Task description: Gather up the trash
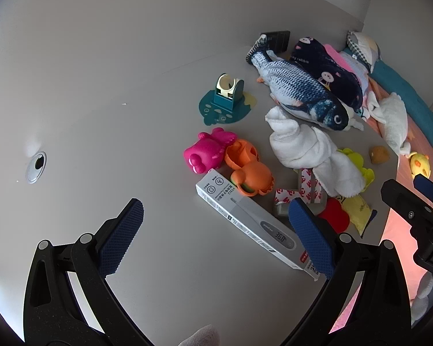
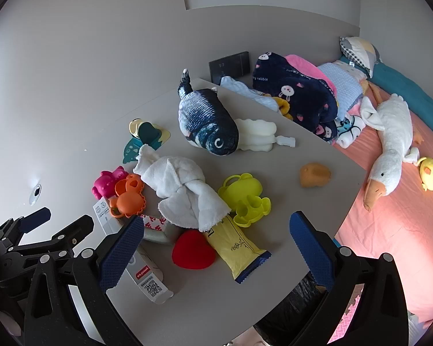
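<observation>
A long white thermometer box (image 1: 245, 222) lies on the grey table (image 1: 101, 86); my left gripper (image 1: 216, 236) hovers open above it, with its right pad over the box's near end. A crumpled red-and-white wrapper (image 1: 291, 196) sits just beyond. In the right wrist view my right gripper (image 2: 216, 252) stands open above a yellow wrapper (image 2: 236, 248) and a red heart-shaped piece (image 2: 193, 249), touching neither. The box (image 2: 147, 276) and the left gripper (image 2: 60, 222) show at its left. A black bag (image 2: 288, 311) hangs below the table's near edge.
A plush fish (image 2: 207, 124), a knotted white towel (image 2: 182, 190), and pink (image 2: 106, 181), orange (image 2: 128, 196) and yellow-green (image 2: 245, 199) toy moulds crowd the table. A teal holder (image 1: 228, 92) stands behind. On the right are a pink bed (image 2: 389, 230) with a goose plush (image 2: 392, 150) and blankets (image 2: 297, 95).
</observation>
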Demonstrator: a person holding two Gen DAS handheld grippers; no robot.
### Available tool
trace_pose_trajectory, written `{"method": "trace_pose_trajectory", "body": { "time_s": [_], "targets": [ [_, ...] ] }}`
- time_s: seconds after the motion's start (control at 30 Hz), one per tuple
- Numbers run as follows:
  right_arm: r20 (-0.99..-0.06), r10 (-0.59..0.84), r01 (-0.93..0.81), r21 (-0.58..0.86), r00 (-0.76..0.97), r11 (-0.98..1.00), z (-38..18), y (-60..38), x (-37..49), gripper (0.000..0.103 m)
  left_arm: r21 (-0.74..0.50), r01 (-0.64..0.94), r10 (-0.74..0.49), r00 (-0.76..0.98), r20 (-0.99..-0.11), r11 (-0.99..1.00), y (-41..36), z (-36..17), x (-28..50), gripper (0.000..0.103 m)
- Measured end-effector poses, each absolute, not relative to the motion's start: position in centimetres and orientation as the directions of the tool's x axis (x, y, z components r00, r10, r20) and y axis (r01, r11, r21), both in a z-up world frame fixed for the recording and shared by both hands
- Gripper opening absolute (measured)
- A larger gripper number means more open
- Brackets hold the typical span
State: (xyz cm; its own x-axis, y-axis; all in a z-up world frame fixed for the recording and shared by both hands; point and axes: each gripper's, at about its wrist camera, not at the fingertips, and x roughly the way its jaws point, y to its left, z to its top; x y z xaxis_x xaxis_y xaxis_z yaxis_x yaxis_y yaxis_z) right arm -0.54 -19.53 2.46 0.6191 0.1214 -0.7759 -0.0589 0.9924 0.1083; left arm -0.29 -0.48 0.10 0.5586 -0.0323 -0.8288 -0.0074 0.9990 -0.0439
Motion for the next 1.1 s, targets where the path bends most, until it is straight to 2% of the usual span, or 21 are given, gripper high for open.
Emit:
{"method": "trace_pose_trajectory", "body": {
  "time_s": [0.27, 0.5, 1.1],
  "targets": [
    [-0.776, 0.120, -0.058, 0.106, 0.620, 0.993, 2.41, -19.58, -0.65, 0.100, -0.068, -0.001, -0.055, 0.555, -0.830, 0.998, -0.35, 0.19, -0.11, 0.097],
    [-0.777, 0.119, -0.057, 0.106, 0.619, 0.993, 2.35, -19.54, -0.52, 0.100, -0.029, 0.013, -0.031, 0.560, -0.828, 0.999, -0.44, 0.08, 0.06, 0.097],
    [-0.784, 0.126, -0.058, 0.115, 0.608, 0.992, 2.17, -19.53, -0.34, 0.100, -0.019, 0.008, -0.020, 0.564, -0.826, 1.000, -0.27, -0.06, 0.13, 0.097]
  ]
}}
